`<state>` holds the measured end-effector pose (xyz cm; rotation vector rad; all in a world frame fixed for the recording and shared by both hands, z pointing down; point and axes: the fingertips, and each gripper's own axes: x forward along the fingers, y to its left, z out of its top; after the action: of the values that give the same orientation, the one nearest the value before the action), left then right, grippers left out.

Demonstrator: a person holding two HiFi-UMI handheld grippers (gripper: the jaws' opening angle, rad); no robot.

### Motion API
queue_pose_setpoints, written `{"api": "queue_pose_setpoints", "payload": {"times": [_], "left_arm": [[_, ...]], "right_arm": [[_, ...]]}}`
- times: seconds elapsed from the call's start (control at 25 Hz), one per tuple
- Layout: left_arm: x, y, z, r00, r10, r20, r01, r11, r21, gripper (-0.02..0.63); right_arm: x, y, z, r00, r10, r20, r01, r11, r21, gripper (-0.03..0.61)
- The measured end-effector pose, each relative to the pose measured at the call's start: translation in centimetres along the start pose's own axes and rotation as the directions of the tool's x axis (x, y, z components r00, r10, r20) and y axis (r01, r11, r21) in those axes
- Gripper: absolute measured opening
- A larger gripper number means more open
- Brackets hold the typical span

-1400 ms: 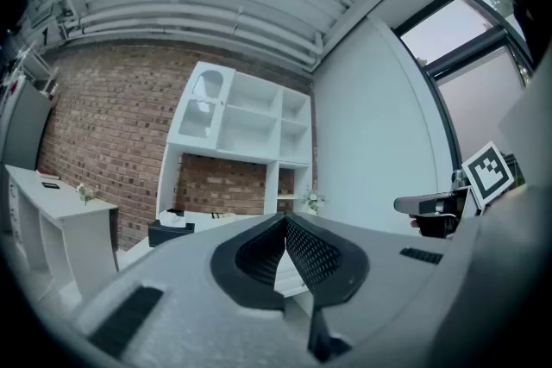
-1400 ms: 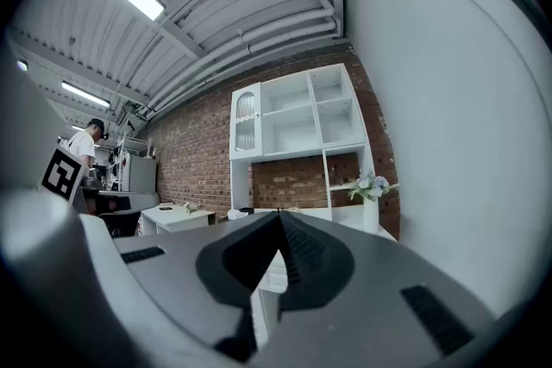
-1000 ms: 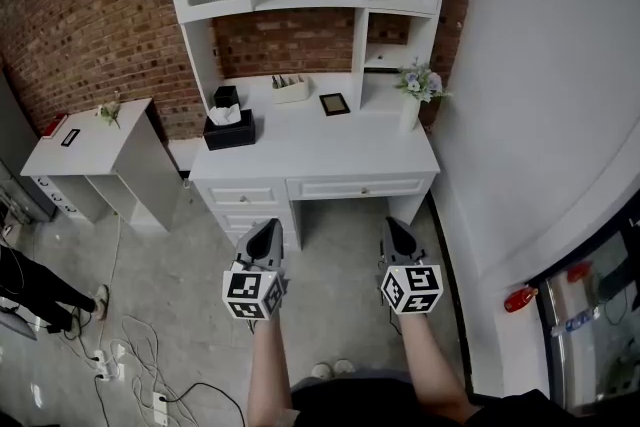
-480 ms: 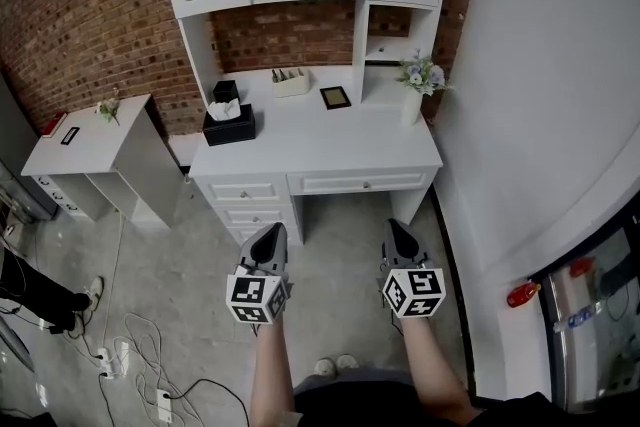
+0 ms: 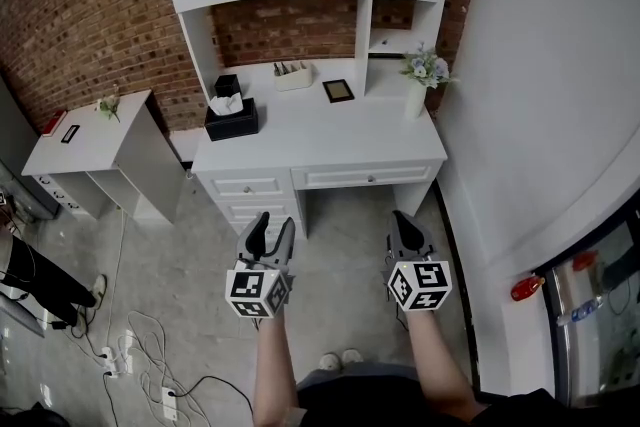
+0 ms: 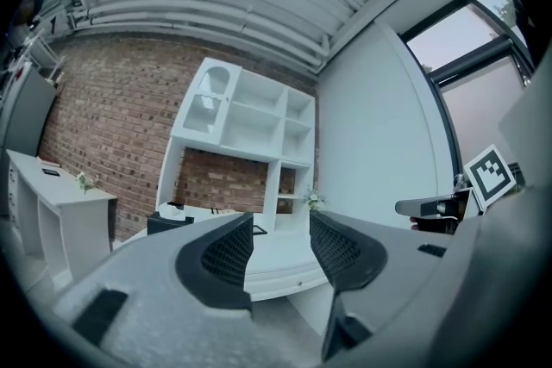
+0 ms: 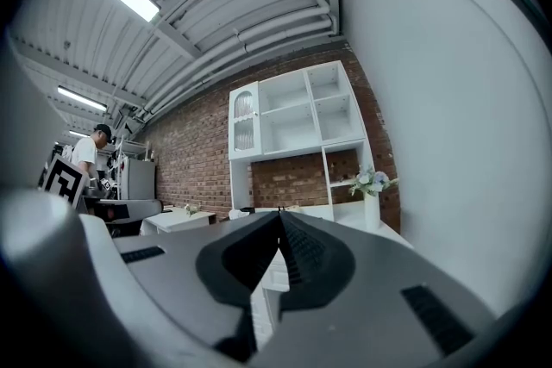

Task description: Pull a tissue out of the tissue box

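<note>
The black tissue box (image 5: 231, 122) is sitting near the back left corner of the white worktop (image 5: 330, 137), with a white tissue (image 5: 227, 104) poking up from its slot, ready to be pinched. The left claw (image 5: 268, 230) is hanging over the floor, well short of the worktop. Its jaws have just been opening and are now spread with nothing between them, likely readying for the reach. The right claw (image 5: 406, 227) is hanging alongside, pressed together and empty, probably spare for steadying the box.

floor (image 5: 340, 240) to desk (image 5: 330, 140): open | above tissue box (image 5: 231, 121): free | behind: black container (image 5: 227, 85)
</note>
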<state>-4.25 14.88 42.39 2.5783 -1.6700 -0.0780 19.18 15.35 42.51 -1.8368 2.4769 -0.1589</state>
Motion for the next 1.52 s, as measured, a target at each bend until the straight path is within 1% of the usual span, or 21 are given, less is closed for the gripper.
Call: {"api": "queue_pose_setpoints", "payload": {"times": [0.08, 0.2, 0.4, 0.56, 0.76, 0.92, 1.08, 1.2, 1.36, 1.52], "left_arm": [[0.0, 0.5, 0.2, 1.0, 0.006, 0.005, -0.006, 1.0, -0.006, 0.187], [0.1, 1.2, 0.5, 1.0, 0.0, 0.008, 0.0, 1.0, -0.001, 0.198], [-0.6, 2.4, 1.3, 1.0, -0.011, 0.011, 0.011, 1.0, 0.019, 0.202], [-0.8, 3.7, 2.2, 0.999, -0.016, 0.038, 0.015, 0.999, 0.032, 0.202], [0.1, 4.8, 2.7, 0.998, -0.025, 0.051, 0.022, 0.999, 0.046, 0.202], [2.3, 5.7, 3.1, 0.998, -0.037, 0.048, 0.034, 0.997, 0.063, 0.202], [4.5, 7.5, 3.4, 0.998, -0.024, 0.052, 0.02, 0.996, 0.083, 0.202], [6.9, 9.1, 3.2, 0.999, -0.006, 0.048, 0.002, 0.996, 0.087, 0.202], [11.2, 12.0, 2.1, 0.999, 0.027, 0.022, -0.029, 0.997, 0.071, 0.203], [16.7, 15.6, 0.3, 0.998, 0.069, -0.011, -0.068, 0.996, 0.051, 0.202]], "right_arm": [[0.3, 0.2, 0.3, 1.0, 0.0, 0.005, 0.0, 1.0, -0.001, -0.003], [0.9, 0.7, 0.7, 1.0, 0.0, 0.016, 0.0, 1.0, -0.002, -0.003], [1.4, 2.1, 1.1, 0.999, -0.009, 0.038, 0.01, 1.0, -0.004, -0.003], [1.6, 2.5, 1.8, 0.998, -0.016, 0.064, 0.016, 1.0, -0.007, -0.003], [3.0, 2.2, 2.5, 0.995, -0.03, 0.091, 0.03, 1.0, -0.003, -0.003], [5.4, 1.9, 3.5, 0.993, -0.019, 0.118, 0.02, 1.0, -0.002, -0.003], [8.5, 1.7, 4.0, 0.99, 0.004, 0.139, -0.003, 1.0, -0.008, -0.003], [11.8, 1.0, 3.8, 0.991, 0.019, 0.136, -0.019, 1.0, -0.001, -0.003], [17.6, -0.4, 2.5, 0.994, 0.03, 0.104, -0.033, 0.999, 0.025, -0.003], [25.0, -1.5, 1.0, 0.996, 0.068, 0.059, -0.069, 0.997, 0.025, -0.003]]}}
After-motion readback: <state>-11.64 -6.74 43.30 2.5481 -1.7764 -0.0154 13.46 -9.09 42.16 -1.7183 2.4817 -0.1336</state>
